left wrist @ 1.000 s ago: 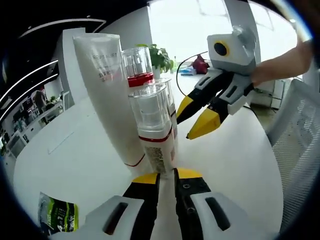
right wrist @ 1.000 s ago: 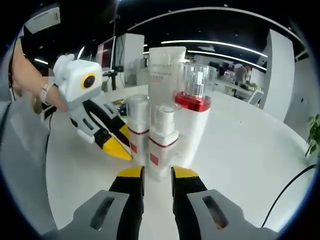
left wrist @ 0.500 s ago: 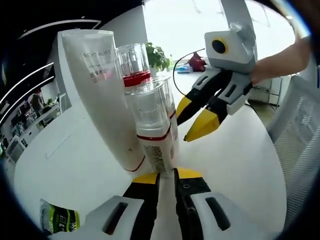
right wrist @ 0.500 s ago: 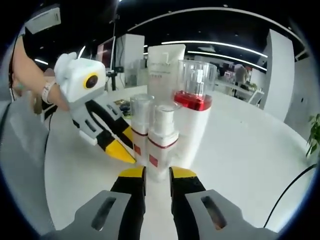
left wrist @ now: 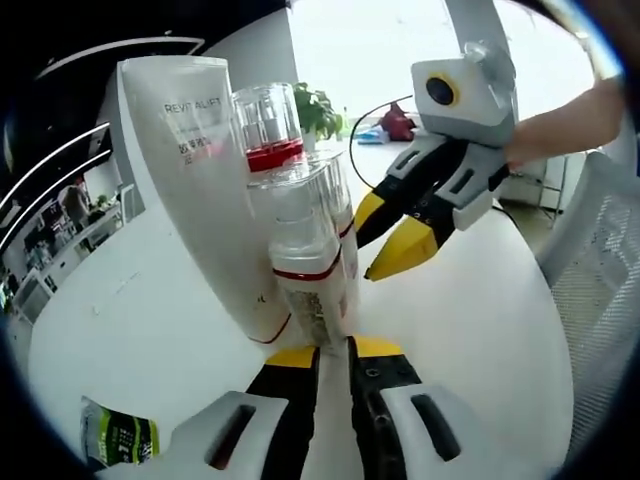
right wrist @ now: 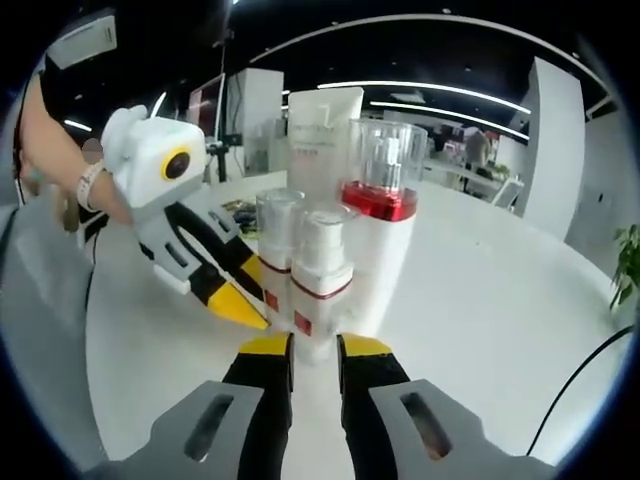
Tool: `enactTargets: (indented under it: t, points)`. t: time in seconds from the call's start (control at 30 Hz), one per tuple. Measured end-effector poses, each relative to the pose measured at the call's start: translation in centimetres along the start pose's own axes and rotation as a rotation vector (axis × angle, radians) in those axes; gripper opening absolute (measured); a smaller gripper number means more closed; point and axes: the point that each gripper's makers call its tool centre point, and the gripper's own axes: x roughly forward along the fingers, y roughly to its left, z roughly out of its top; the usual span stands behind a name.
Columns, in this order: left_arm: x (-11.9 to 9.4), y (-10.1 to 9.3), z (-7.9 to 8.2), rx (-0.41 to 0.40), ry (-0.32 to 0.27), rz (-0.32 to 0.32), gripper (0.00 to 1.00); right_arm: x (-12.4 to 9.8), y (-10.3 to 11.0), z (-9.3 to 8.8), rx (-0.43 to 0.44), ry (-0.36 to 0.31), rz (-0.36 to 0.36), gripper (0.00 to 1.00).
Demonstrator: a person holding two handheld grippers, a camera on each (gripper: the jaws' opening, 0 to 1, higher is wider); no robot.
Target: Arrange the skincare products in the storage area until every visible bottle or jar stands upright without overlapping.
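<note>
Little has shifted since a second ago: both views have merely edged closer to the cluster. Four products stand upright together on the white table [right wrist: 520,300]: tall tube [left wrist: 205,190], red-collared pump bottle [right wrist: 385,240], two small pump bottles [right wrist: 320,285] (touching, not overlapping). Left gripper [left wrist: 333,352] and right gripper [right wrist: 314,345] both have jaws nearly together, gripping nothing. The task looks essentially finished.

In the left gripper view, the tall white tube [left wrist: 205,190] at about eleven o'clock carries the grey words "REVI" and "LIFT" near its top, with smaller red print beneath too fine to read. Print on the small bottle [left wrist: 310,275] cannot be read.
</note>
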Motion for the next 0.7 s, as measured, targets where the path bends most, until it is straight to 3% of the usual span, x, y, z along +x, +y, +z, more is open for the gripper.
enactTargets:
  t: [0.33,0.7]
  points:
    - [-1.2,-0.6,0.7,0.0,-0.013,0.002,0.17,-0.9,0.0,-0.1,0.029,-0.006,-0.026,0.27]
    - [-4.3,-0.5,1.8,-0.023,-0.04,0.042,0.23,-2.3,0.7,0.9,0.024,-0.014,-0.05,0.41]
